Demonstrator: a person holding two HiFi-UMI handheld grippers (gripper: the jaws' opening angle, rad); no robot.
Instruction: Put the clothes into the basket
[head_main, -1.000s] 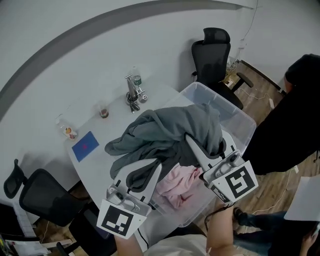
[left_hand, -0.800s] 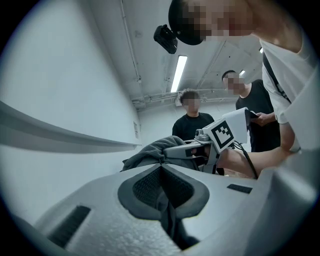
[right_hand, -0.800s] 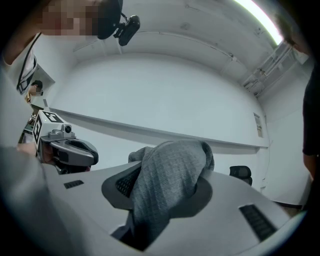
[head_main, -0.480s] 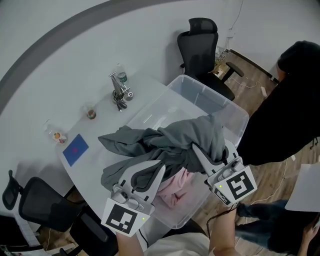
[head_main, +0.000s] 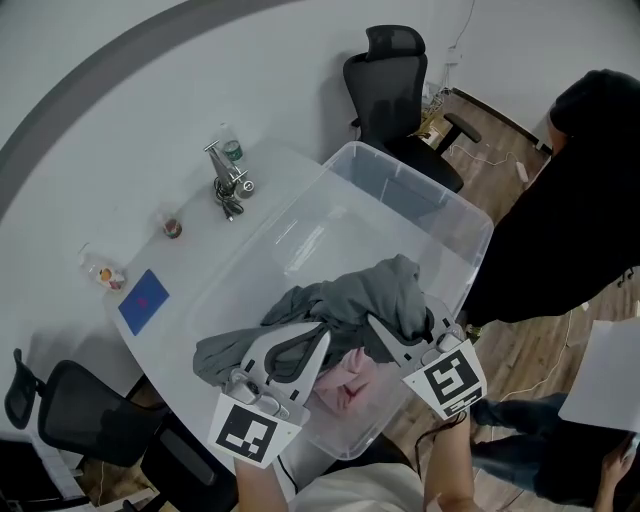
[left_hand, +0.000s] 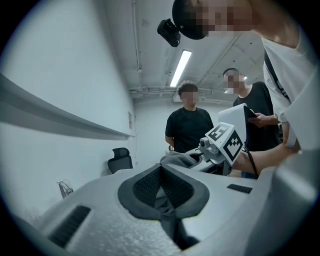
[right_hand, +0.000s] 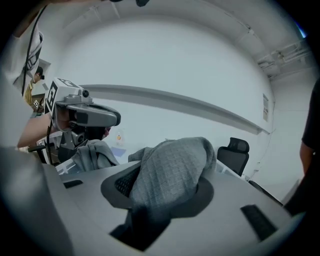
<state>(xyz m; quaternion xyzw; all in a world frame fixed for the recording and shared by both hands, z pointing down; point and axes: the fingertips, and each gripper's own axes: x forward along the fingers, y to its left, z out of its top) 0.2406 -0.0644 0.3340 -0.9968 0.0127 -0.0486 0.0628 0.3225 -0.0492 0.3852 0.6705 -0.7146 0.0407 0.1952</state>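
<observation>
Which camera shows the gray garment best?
The head view: the whole gray garment hangs over the clear bin. The left gripper view shows only a pinched sliver; the right gripper view, a bunched fold.

Left tongs (head_main: 319, 336) and right tongs (head_main: 376, 326) grip grey garment (head_main: 352, 298); basket (head_main: 421, 181) beneath

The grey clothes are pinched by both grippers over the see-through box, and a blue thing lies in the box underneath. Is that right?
Not quite. The piece lying in the see-through box under the grey clothes is a pink thing, not blue, as the head view shows. The rest holds: the left gripper and the right gripper both have their jaws shut on the grey clothes.
</observation>
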